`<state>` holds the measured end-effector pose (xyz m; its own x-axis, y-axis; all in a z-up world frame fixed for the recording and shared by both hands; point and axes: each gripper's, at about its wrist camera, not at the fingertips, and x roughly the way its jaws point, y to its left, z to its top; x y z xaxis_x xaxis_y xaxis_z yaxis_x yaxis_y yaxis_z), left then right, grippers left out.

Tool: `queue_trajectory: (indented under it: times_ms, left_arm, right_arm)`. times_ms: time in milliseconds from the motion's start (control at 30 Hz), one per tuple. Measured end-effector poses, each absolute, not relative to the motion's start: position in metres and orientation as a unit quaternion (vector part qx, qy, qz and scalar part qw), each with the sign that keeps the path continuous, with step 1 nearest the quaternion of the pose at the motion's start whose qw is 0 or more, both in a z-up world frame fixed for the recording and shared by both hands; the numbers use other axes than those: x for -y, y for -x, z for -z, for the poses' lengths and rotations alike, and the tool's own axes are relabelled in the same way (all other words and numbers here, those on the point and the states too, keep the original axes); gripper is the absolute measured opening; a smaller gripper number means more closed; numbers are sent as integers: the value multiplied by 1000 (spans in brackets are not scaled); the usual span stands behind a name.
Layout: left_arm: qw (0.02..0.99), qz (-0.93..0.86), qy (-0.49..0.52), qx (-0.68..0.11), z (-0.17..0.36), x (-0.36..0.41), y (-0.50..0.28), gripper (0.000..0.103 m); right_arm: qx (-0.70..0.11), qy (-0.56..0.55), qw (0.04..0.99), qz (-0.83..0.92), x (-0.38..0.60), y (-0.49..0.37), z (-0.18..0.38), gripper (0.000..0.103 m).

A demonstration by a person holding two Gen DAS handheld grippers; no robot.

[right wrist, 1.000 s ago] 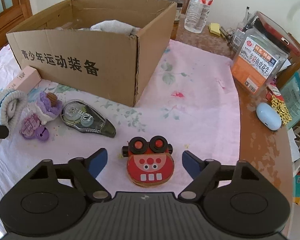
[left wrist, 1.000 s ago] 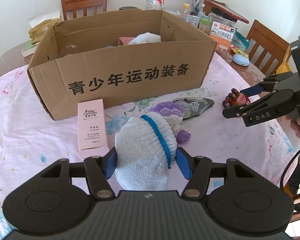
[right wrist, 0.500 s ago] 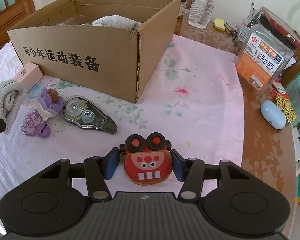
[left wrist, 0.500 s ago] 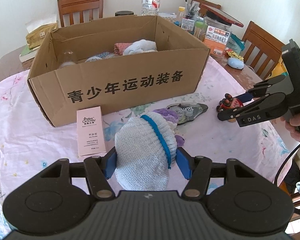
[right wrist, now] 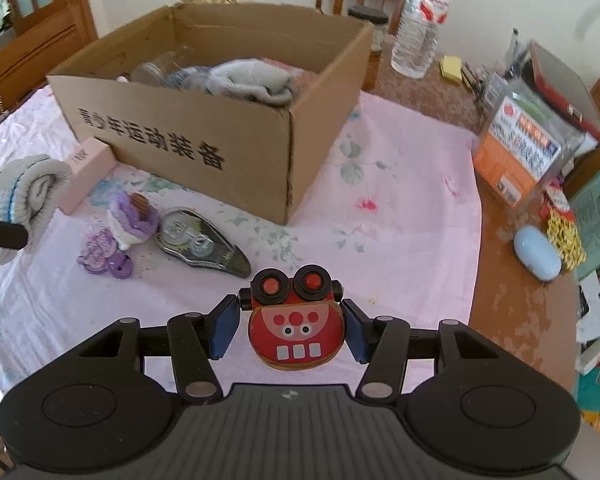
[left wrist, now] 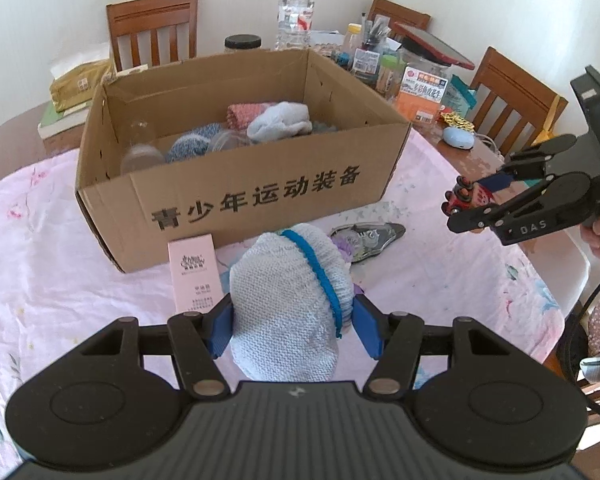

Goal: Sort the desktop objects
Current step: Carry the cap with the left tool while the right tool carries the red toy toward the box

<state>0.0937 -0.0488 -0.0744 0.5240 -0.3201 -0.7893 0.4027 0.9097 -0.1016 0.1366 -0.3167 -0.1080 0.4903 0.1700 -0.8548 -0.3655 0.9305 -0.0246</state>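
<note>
My left gripper (left wrist: 290, 326) is shut on a pale blue knitted item with a blue band (left wrist: 288, 296), held above the pink tablecloth in front of the cardboard box (left wrist: 260, 196). The knitted item also shows at the left edge of the right wrist view (right wrist: 32, 192). My right gripper (right wrist: 288, 326) is shut on a red robot toy (right wrist: 296, 328), lifted off the cloth. In the left wrist view that gripper (left wrist: 476, 200) and toy (left wrist: 466, 196) hang to the right of the box. The box (right wrist: 204, 132) holds cloths and clear jars.
On the cloth lie a pink carton (left wrist: 194, 272), a purple knitted toy (right wrist: 134, 212), a purple keychain (right wrist: 104, 250) and a correction tape dispenser (right wrist: 200, 242). Behind and right of the box stand a water bottle (left wrist: 296, 12), stationery, an orange-labelled container (right wrist: 520, 152), a blue case (right wrist: 538, 252) and chairs.
The right gripper closed on the red robot toy and lifted it. The left gripper rose with the knitted item, so the inside of the box shows more.
</note>
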Motion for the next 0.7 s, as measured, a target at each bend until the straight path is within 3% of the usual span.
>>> queue_trajectory:
  times_ms: [700]
  left_arm:
    - [889, 230, -71, -390, 16, 43, -122, 61]
  right_arm:
    - [-410, 142, 874, -218, 289, -156, 34, 60]
